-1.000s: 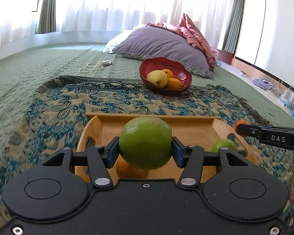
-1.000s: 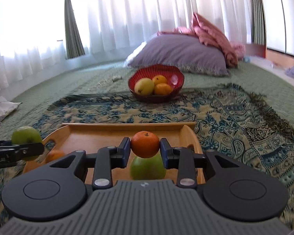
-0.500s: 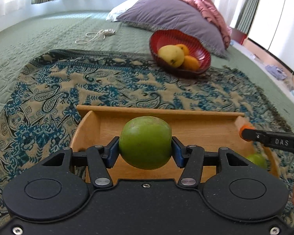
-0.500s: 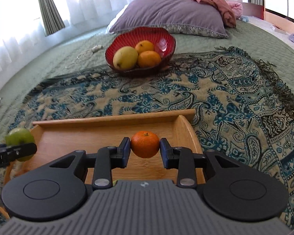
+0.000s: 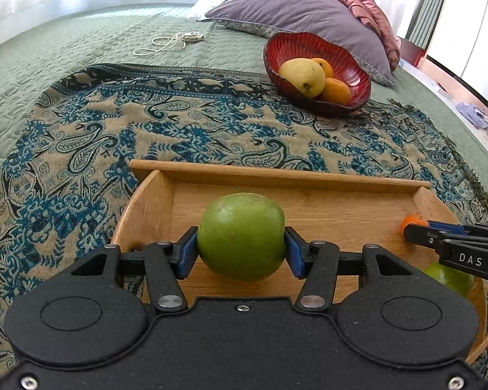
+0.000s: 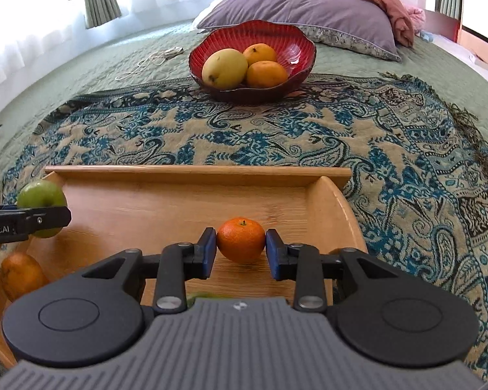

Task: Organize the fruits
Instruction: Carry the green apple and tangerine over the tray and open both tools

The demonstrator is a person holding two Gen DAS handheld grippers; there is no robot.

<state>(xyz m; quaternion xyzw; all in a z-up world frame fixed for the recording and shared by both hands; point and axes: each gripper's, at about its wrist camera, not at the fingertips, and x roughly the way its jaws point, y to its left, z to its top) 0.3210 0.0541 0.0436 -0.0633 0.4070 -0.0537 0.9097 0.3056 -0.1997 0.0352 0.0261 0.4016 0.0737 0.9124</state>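
Nearest, the left gripper (image 5: 241, 253) held the green apple (image 5: 241, 236) clamped between its jaws, as it had a second before, now tipped lower over the wooden tray (image 5: 276, 175). The right gripper (image 6: 240, 249) had its jaws closed on the small orange (image 6: 240, 240), which had dropped to sit near the tray floor by the right wall. Beyond, on the paisley throw (image 6: 276, 143), the red bowl (image 6: 286, 39) with its pear and oranges loomed closer than before.

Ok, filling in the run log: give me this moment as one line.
left gripper: shut on green apple | right gripper: shut on tangerine | both over wooden tray | red bowl: three fruits
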